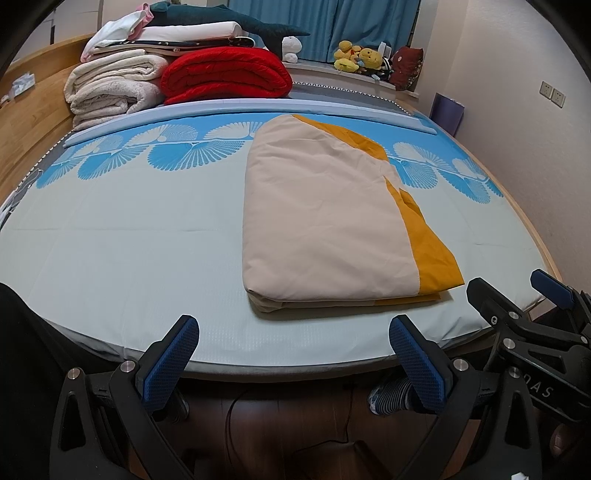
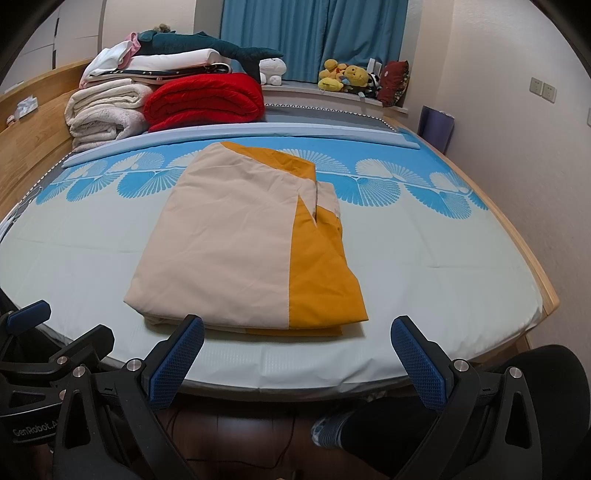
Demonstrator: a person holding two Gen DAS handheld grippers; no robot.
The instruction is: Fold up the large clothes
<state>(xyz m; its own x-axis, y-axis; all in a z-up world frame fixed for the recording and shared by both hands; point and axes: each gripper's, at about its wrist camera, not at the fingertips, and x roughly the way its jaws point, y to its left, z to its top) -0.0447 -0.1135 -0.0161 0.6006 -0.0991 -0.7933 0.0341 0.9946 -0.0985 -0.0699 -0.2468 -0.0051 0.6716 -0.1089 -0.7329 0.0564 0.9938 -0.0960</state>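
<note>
Bedding item (image 1: 325, 210): cream with mustard-yellow panel, folded into a thick rectangle, lying flat on the bed (image 1: 129, 251) at centre-right of the left wrist frame and centre of the right wrist frame; near edge close to the mattress foot.

Left tool (image 1: 293, 360): lower centre of frame, blue pads spread wide, holding nothing, off the foot of the bed.

Right tool (image 2: 297, 360): lower centre of frame, pads likewise spread wide, empty, just short of the folded item.

Red quilt (image 1: 225, 75): rolled, upper left.

White blankets (image 1: 110, 88): stacked beside the quilt.

Plush toys (image 1: 360, 55): upper centre, before blue curtains (image 1: 325, 26).
</note>
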